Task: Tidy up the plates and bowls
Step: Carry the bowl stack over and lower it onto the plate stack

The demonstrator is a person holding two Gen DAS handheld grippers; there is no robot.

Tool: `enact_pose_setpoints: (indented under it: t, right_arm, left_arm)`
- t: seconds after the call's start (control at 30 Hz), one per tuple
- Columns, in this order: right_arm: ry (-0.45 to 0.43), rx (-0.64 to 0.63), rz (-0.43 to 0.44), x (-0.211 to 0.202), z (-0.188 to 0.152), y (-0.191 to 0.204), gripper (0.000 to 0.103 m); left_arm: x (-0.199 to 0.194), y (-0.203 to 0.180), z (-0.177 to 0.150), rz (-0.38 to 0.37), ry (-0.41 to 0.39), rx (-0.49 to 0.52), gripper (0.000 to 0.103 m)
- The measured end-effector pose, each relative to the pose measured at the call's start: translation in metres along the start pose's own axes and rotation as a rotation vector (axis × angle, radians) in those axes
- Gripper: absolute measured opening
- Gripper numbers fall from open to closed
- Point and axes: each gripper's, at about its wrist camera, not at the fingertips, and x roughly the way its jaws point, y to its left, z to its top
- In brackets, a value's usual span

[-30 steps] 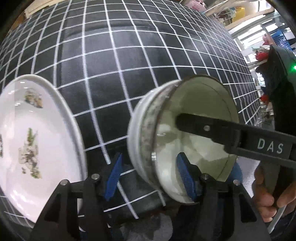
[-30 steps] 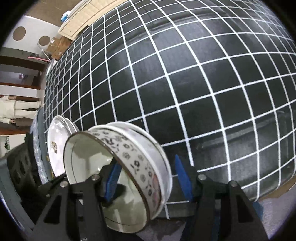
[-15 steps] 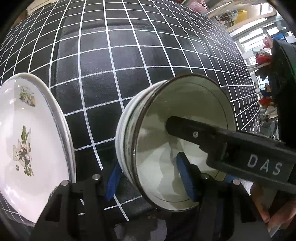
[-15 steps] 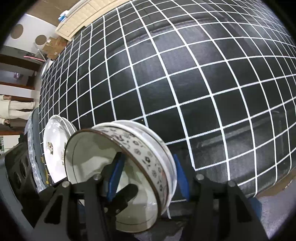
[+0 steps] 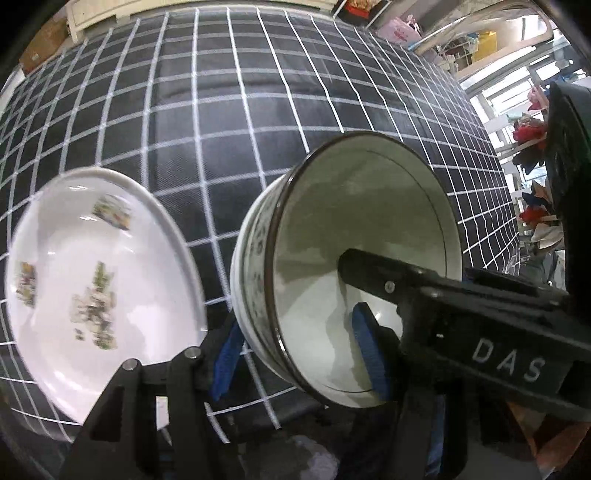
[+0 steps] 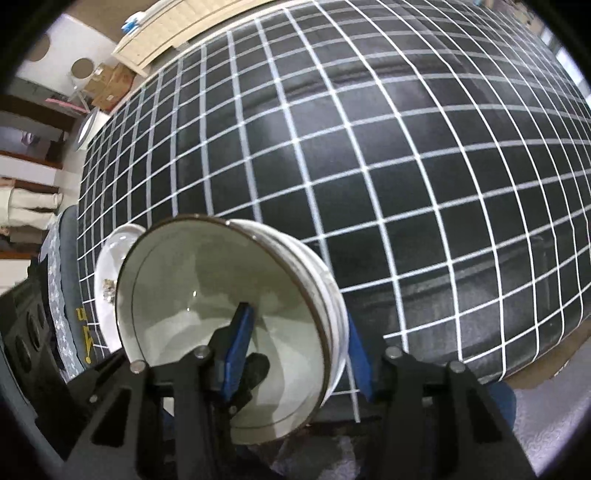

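Observation:
A patterned bowl with a brown rim (image 5: pixel 365 236) sits nested in a white bowl (image 6: pixel 332 295). Both grippers hold this stack by its wall, tilted on its side above the black gridded tablecloth (image 5: pixel 221 110). My left gripper (image 5: pixel 295 350) has one blue pad inside the bowl and one outside. My right gripper (image 6: pixel 295 343) is clamped the same way from the other side; its black finger (image 5: pixel 406 288) shows inside the bowl in the left wrist view. A white plate with printed pictures (image 5: pixel 96 288) lies to the left, also visible in the right wrist view (image 6: pixel 109 266).
The tablecloth (image 6: pixel 369 147) covers the whole table. A cream cabinet (image 6: pixel 177 29) and cardboard boxes (image 6: pixel 110 85) stand beyond the far edge. Shelves with goods (image 5: pixel 532 147) are at the right.
The bowl stack has tilted more, so its opening faces both cameras more fully. The view has shifted and the plate now shows more fully at left.

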Motion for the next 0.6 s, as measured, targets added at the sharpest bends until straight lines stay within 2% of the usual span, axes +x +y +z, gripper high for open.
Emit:
enact_pose_setpoints:
  t: [0.3,0.6]
  right_arm:
    - [-0.05,-0.083,0.017,-0.018,0.003,0.045,0.053]
    - [-0.039,-0.147,0.029,-0.006,0.005,0.09,0.053]
  left_arm:
    - [-0.042,0.031,-0.002,0.016,-0.074,-0.024,0.057]
    - [-0.065,0.08,-0.012,0.038,-0.102,-0.087,0.057]
